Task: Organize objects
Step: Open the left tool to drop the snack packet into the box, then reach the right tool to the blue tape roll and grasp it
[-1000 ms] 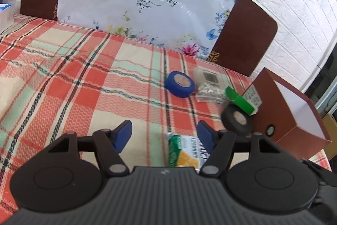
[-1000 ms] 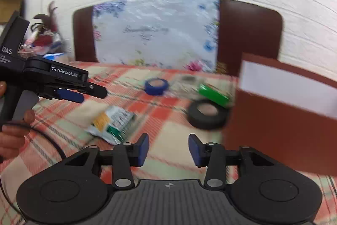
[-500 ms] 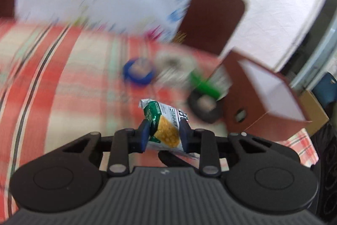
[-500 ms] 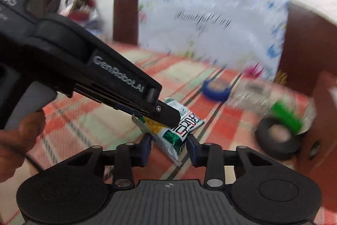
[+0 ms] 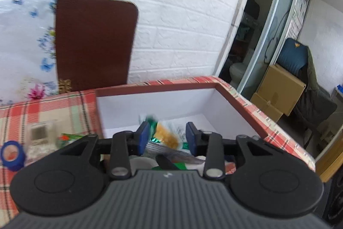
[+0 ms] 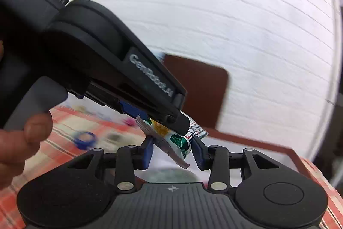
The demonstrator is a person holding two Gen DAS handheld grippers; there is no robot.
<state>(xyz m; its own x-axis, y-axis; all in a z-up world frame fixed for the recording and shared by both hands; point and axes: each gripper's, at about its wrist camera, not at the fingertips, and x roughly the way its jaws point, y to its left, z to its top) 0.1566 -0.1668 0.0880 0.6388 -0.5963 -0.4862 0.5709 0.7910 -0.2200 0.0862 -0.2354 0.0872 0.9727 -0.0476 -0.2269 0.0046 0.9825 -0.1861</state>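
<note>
Writing: "GenRobot.AI" and "DAS Data Acquisition System" on my left gripper (image 6: pixel 171 119), seen from my right; print on the snack packet (image 6: pixel 171 136) too blurred to read.
Left jaws: opening; blue pads (image 5: pixel 143 137) apart, packet (image 5: pixel 166 136) between them over the box (image 5: pixel 240 104); from the right view a fingertip overlaps its upper end, whether it presses I cannot tell.
Right jaws: opening on my right gripper (image 6: pixel 172 152); packet's lower end hangs between pads, gaps both sides.
Box: brown rim, white inside, open top, near the tablecloth (image 5: pixel 42 113) edge.
Room: blue tape roll (image 5: pixel 12 156) and clear packet (image 5: pixel 40 134) left of the box.
Packet: green, yellow, white, crimped silver seam, tilted.
Hand: thumb (image 6: pixel 32 128) on the grey trigger.
</note>
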